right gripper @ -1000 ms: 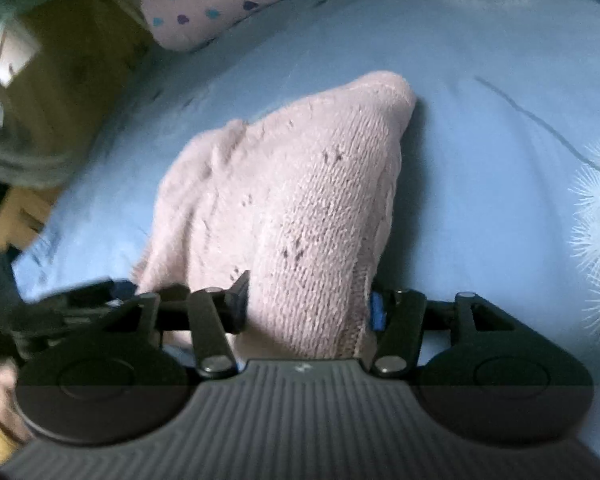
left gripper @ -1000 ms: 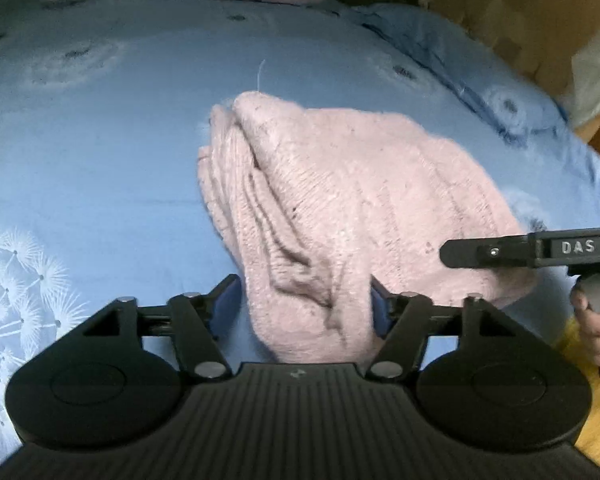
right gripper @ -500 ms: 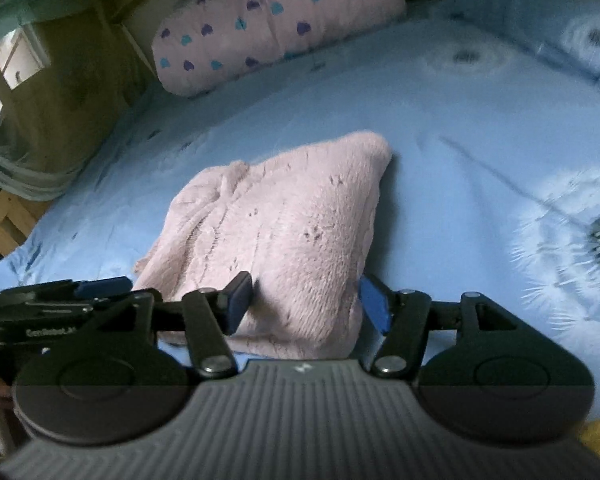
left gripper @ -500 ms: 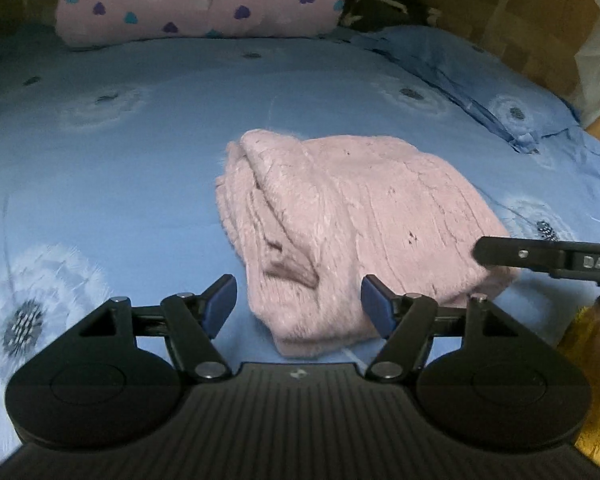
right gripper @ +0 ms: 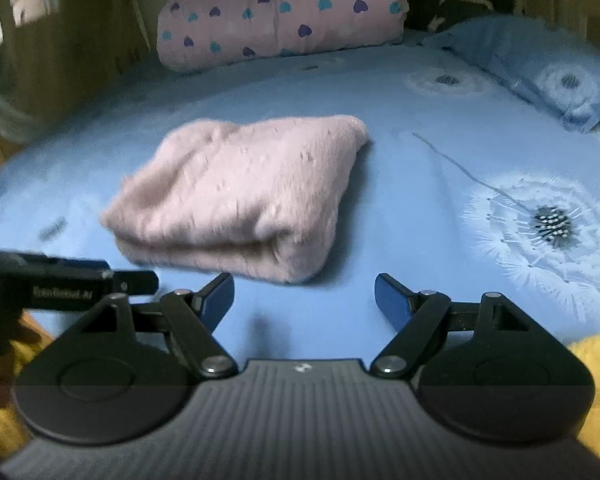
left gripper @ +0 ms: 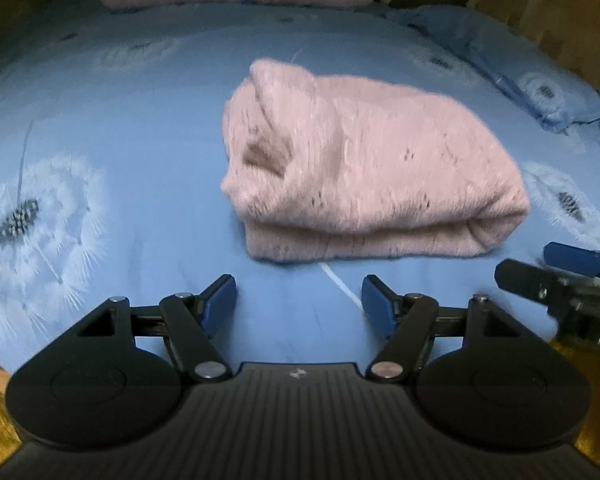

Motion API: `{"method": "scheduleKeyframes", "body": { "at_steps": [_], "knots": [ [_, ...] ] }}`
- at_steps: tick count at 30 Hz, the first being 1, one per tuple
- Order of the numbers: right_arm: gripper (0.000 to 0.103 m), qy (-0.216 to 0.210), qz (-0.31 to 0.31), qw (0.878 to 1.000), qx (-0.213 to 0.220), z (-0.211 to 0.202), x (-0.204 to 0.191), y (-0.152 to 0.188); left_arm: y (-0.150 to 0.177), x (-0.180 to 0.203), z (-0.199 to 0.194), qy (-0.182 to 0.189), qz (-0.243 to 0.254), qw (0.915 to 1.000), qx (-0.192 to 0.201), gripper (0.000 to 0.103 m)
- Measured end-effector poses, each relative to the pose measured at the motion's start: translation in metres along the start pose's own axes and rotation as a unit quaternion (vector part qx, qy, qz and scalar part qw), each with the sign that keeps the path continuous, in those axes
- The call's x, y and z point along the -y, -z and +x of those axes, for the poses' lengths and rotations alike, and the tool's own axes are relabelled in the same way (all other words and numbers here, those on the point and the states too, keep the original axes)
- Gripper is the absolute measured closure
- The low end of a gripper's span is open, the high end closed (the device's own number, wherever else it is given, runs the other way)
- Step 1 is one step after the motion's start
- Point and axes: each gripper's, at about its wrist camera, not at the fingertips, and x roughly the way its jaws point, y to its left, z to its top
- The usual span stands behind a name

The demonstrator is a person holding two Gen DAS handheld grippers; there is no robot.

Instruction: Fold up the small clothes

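A pink knitted garment (left gripper: 364, 168) lies folded in a thick bundle on the blue bedsheet (left gripper: 140, 120). It also shows in the right wrist view (right gripper: 244, 196). My left gripper (left gripper: 298, 302) is open and empty, a short way in front of the bundle's near edge. My right gripper (right gripper: 304, 300) is open and empty, just in front of the bundle's near right corner. The right gripper's fingers (left gripper: 540, 280) show at the right edge of the left wrist view. The left gripper's fingers (right gripper: 76, 280) show at the left edge of the right wrist view.
A pink pillow with coloured hearts (right gripper: 280, 16) lies at the head of the bed. A blue pillow (right gripper: 540, 68) lies at the far right. Wooden walls surround the bed. Yellow fabric (right gripper: 596, 364) shows at the near edge.
Both grippers have let go of the pink garment and pulled back from it. The garment now lies folded on the sheet, clear of both jaws.
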Motion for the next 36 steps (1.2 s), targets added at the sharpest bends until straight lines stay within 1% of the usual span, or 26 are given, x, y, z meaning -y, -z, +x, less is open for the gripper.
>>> {"method": "scheduleKeyframes", "body": {
  "at_steps": [2,3,5,7,11,13,15,18,20,25,36],
  "knots": [
    [0.024,0.021,-0.022,1.000,0.000,0.003,-0.006,0.006,0.003,0.005,0.002,-0.016,0.010,0.9998,0.006,0.022],
    [0.024,0.027,-0.028,0.999,-0.002,0.005,-0.008,0.009,0.004,0.008,0.002,-0.025,0.013,0.9996,0.008,0.016],
    [0.024,0.037,-0.036,0.999,-0.005,0.010,-0.010,0.014,0.006,0.009,0.003,-0.029,0.010,0.9995,0.007,0.015],
    [0.024,0.044,-0.042,0.998,-0.002,0.012,-0.013,0.015,0.006,0.009,0.005,-0.032,0.003,0.9995,0.006,0.010],
    [0.024,0.040,-0.022,0.999,0.002,0.016,-0.009,0.015,0.004,0.008,0.009,-0.038,-0.002,0.9992,0.007,0.007],
    [0.024,0.039,-0.013,0.999,0.005,0.018,-0.008,0.016,0.003,0.009,0.011,-0.045,0.000,0.9990,0.007,0.003],
    [0.023,0.040,-0.009,0.999,0.009,0.019,-0.008,0.017,0.003,0.010,0.015,-0.051,0.003,0.9986,0.008,0.000],
    [0.023,0.041,-0.008,0.999,0.013,0.021,-0.008,0.019,0.003,0.010,0.017,-0.053,0.002,0.9985,0.010,0.000],
    [0.020,0.037,-0.006,0.999,0.014,0.022,-0.008,0.020,0.003,0.011,0.017,-0.055,0.002,0.9984,0.010,0.000],
    [0.019,0.041,-0.009,0.999,0.017,0.023,-0.010,0.022,0.005,0.014,0.018,-0.058,0.009,0.9982,0.012,0.000],
    [0.018,0.044,-0.011,0.999,0.021,0.023,-0.012,0.023,0.008,0.011,0.018,-0.052,0.005,0.9985,0.018,0.000]
  ]
}}
